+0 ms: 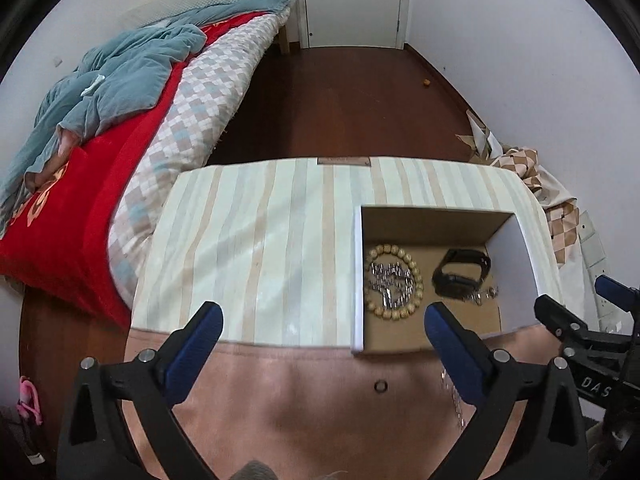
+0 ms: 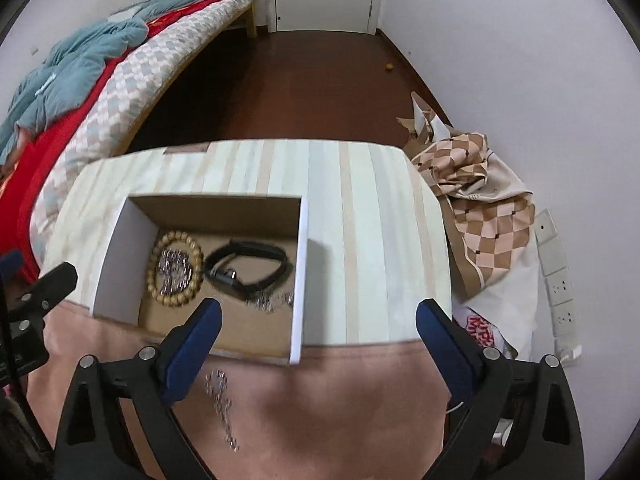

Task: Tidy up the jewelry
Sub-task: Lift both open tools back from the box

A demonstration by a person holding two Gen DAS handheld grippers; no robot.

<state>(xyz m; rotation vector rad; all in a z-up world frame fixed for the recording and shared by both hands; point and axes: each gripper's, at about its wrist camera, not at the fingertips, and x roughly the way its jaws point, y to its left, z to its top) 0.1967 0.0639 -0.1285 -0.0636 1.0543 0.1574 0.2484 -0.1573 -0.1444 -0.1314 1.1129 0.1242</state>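
Observation:
An open cardboard box (image 1: 516, 248) (image 2: 116, 256) stands on the striped table. Inside lie a wooden bead bracelet (image 1: 416, 276) (image 2: 154, 268) ringing a silver chain (image 1: 390, 282) (image 2: 174, 270), a black wristband (image 1: 462, 272) (image 2: 248, 266) and a small silver piece (image 1: 482, 294) (image 2: 272, 300). On the pink cloth (image 1: 300, 408) (image 2: 340, 400) before the box lie a dark ring (image 1: 381, 386) and a silver chain (image 1: 456, 400) (image 2: 222, 408). My left gripper (image 1: 322, 320) is open and empty. My right gripper (image 2: 318, 316) is open and empty, also visible in the left wrist view (image 1: 576, 300).
A bed (image 1: 120, 140) with red and blue bedding lies to the left. Checked cloth and paper (image 2: 480, 208) are heaped right of the table by a power strip (image 2: 560, 280). Dark wooden floor (image 1: 340, 100) runs to a white door (image 1: 352, 0).

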